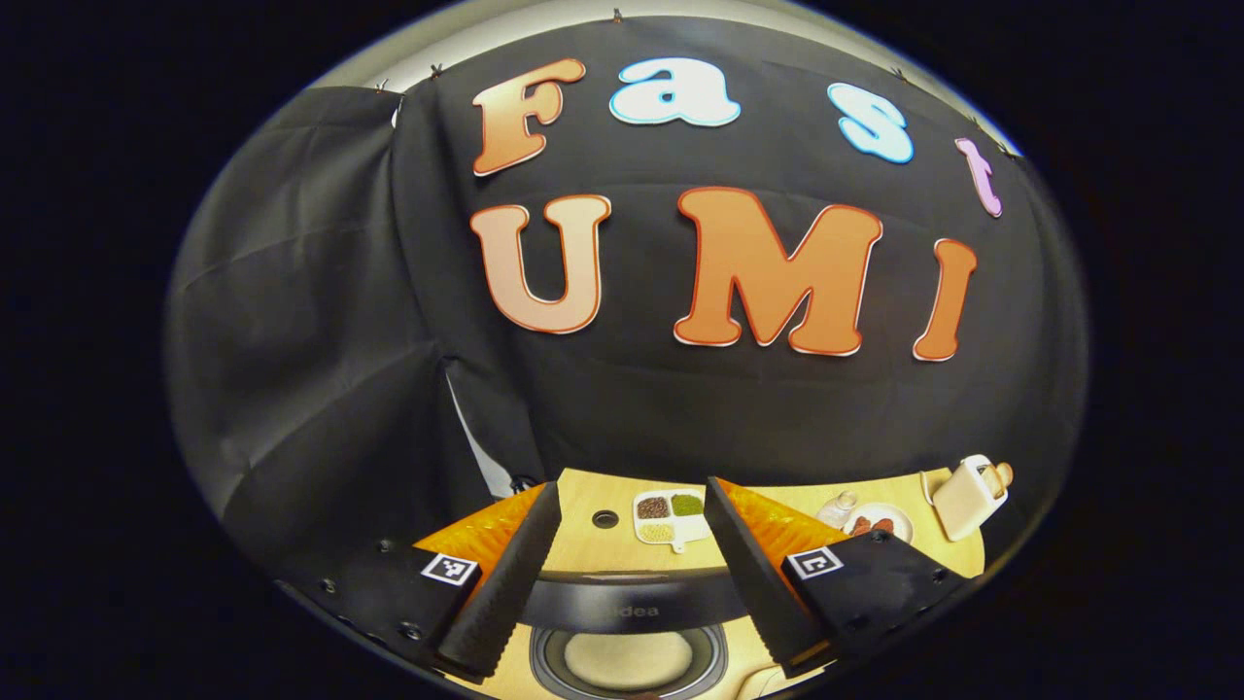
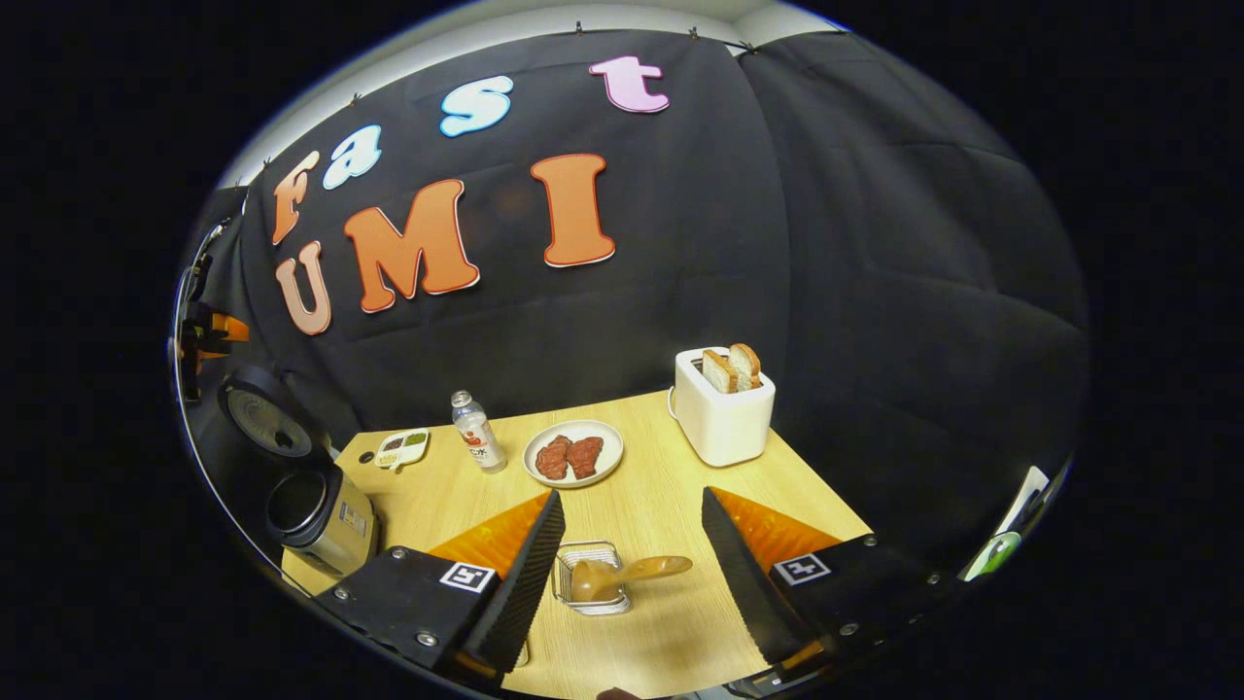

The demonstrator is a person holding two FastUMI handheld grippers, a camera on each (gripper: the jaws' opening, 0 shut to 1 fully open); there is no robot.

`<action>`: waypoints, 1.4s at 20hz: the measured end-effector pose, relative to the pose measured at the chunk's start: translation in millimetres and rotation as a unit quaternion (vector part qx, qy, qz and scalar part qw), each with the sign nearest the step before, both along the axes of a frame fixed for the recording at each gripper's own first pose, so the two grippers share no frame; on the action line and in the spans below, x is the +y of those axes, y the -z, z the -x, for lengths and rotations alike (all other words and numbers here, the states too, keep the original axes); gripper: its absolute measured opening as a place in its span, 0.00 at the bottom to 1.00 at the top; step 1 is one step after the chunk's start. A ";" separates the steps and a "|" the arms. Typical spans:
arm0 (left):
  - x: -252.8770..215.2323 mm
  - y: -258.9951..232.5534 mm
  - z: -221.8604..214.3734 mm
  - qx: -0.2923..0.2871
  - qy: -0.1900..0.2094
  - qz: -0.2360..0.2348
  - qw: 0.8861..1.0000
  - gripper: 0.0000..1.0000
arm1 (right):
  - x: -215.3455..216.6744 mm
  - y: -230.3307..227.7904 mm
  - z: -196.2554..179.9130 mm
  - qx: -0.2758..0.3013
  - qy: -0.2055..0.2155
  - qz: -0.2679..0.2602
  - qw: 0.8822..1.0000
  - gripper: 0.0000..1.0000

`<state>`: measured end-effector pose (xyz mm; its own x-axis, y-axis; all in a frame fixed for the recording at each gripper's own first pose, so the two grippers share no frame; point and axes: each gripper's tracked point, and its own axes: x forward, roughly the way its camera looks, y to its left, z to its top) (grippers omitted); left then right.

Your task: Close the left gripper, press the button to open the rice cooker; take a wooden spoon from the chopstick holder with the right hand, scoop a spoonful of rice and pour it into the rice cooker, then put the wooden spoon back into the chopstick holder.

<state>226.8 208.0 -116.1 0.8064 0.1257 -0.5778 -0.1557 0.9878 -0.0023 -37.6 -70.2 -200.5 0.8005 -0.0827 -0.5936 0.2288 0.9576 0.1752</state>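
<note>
The left gripper stood wide open above the open rice cooker, holding nothing. The right gripper was likewise spread wide and empty over the table. The wooden spoon lay in the wire chopstick holder, between the right fingers but apart from them. In the right gripper view the cooker sat at the table's left edge, lid raised. A divided grain tray lay near it.

Rice cooker cut off at bottom edge in left gripper view. Wooden spoon handle hidden inside chopstick holder. Divided dish at table's far-left corner: contents too small to tell.
</note>
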 end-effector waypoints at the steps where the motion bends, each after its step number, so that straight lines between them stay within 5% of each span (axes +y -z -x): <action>1: -4.5 7.4 -0.5 0.016 0.006 0.002 1.000 0.92 | -1.1 -0.5 1.3 0.001 0.002 0.003 1.000 0.89; 2: -10.0 17.6 -0.8 0.035 0.012 0.011 0.999 1.00 | -0.8 -2.1 1.3 0.001 0.002 0.003 1.000 0.89; 4: -22.7 41.7 15.0 0.096 0.016 0.041 0.994 0.92 | 5.2 -5.7 0.5 0.000 0.000 0.001 1.000 0.89; 11: -37.5 111.9 90.3 0.249 0.037 0.079 0.965 1.00 | 37.5 -2.5 -3.3 0.007 -0.039 0.000 0.999 0.89; 16: -52.1 176.5 170.9 0.378 0.050 0.078 0.921 0.98 | 73.2 1.7 -17.5 0.006 -0.079 -0.012 0.997 0.89; 19: -53.5 203.9 193.6 0.412 0.049 0.073 0.907 0.98 | 86.8 2.3 -21.3 0.004 -0.097 -0.014 0.995 0.89; 28: -53.1 208.4 189.8 0.384 0.036 0.067 0.920 0.98 | 106.4 4.0 -25.4 -0.001 -0.119 -0.017 0.993 0.89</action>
<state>37.0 154.9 -324.6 0.1577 -0.0260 -0.9872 -0.0970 0.9944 -0.0416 -12.2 36.2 -204.5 0.7963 0.1289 -0.5910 -0.0034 0.9780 0.2087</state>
